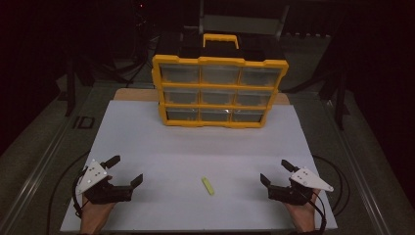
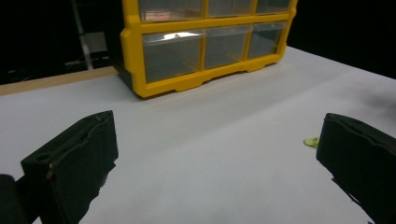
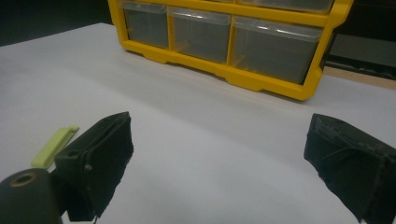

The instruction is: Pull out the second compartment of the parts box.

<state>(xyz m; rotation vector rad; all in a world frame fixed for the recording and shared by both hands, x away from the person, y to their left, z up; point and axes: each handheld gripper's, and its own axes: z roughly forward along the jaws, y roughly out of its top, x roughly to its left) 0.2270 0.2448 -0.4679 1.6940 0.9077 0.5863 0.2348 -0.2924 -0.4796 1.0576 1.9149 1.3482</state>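
Flat yellow-green clip (image 1: 208, 186) lies near the table's near edge, between both grippers, untouched.
Left gripper (image 1: 126, 171) and right gripper (image 1: 274, 171) stand wide open, empty. Risk: the thin clip may skid across the smooth white sheet (image 1: 195, 147), away from the yellow drawer organizer (image 1: 220, 90), if one jaw contacts it first.

No readable text, label, brand or number shows in any of the views. The yellow drawer cabinet (image 1: 219, 91) at the upper middle of the high view bears no lettering that can be made out on its frame or its clear drawer fronts. A dark mark (image 1: 83, 122) at the left edge of the desk, middle left of that view, looks like two characters but is too small and dim to read.
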